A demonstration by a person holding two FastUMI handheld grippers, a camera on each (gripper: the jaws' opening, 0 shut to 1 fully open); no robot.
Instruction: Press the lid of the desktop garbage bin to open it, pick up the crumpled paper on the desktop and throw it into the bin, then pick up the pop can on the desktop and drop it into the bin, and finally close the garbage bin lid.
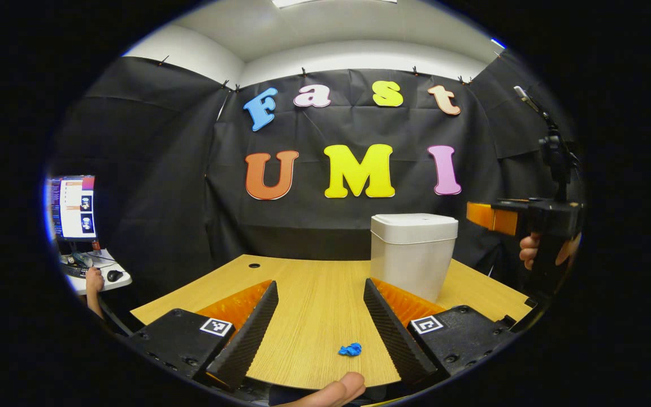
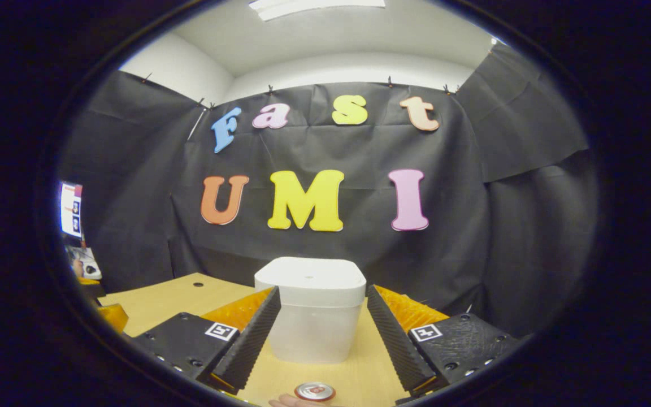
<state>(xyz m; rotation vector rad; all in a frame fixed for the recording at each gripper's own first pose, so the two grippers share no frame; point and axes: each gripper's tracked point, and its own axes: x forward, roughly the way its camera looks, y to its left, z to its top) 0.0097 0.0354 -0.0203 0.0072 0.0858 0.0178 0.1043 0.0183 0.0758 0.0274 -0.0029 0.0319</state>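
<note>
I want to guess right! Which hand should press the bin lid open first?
Probably the right gripper: the closed garbage bin sits straight ahead between its open fingers. The left gripper faces the crumpled paper instead.

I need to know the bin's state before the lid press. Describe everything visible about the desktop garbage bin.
The desktop garbage bin is a small white container, apparently plastic, with rounded corners and walls tapering slightly toward the base. Its thicker lid overhangs the body and sits flat and closed; a tiny mark shows near its middle. The bin stands upright on the wooden desktop, toward the back near the black cloth wall. Nothing touches it except the desktop; the right gripper frames it with open fingers, apart from it.
</note>
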